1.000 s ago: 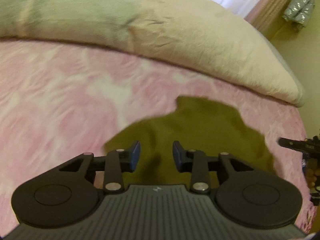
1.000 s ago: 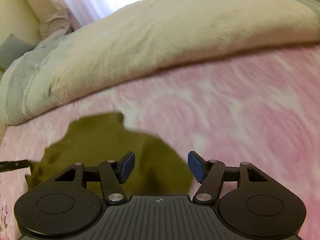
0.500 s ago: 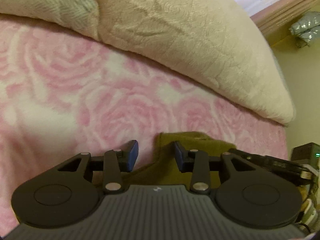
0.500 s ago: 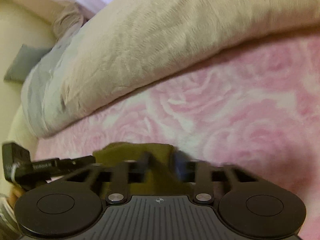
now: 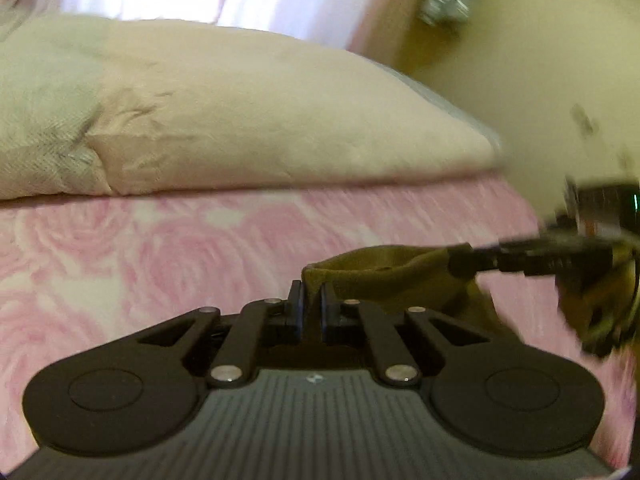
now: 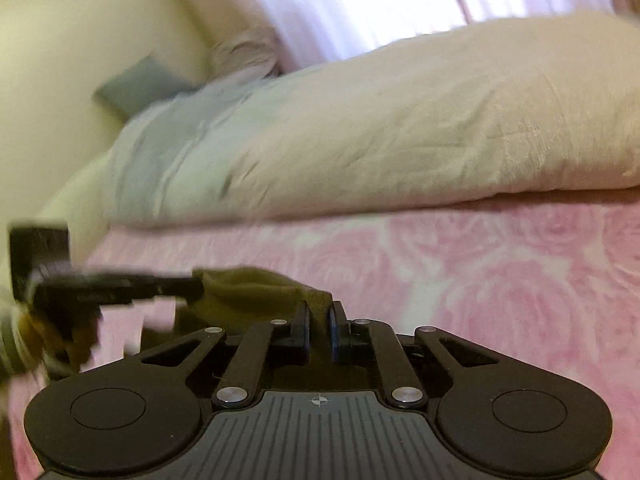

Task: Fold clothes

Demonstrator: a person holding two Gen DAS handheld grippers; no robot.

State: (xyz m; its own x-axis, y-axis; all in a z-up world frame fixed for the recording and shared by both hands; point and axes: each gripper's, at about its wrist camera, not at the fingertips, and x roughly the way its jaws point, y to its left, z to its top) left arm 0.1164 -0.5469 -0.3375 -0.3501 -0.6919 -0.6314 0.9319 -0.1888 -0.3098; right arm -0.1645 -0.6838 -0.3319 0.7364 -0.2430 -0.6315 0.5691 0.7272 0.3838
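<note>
The olive-green garment is on the bed, over the pink rose-patterned blanket, in front of the big cream duvet which lies across the back of the bed. Both grippers have it by its near edge. The left gripper is closing its fingers, and a corner of the cloth stands up between the two blue pads, so it looks pinched there. The right gripper is also closing its fingers, and a fold of the same garment sits between its pads. In each wrist view the other gripper appears from the side, reaching to the same edge of the cloth, a little apart from the first one; that part of the picture is blurred.

The edge between the two grips is lifted a little from the blanket and hangs in a soft curve. The rest of the garment is mostly hidden behind the grippers, so I cannot tell how flat it lies or whether any fold is already made.

In my judgement the task is at an early step: the two corners are taken, but the fold itself is not yet done. What is left is probably to carry this edge over the garment, lay it down, let go, and then make the further folds
</note>
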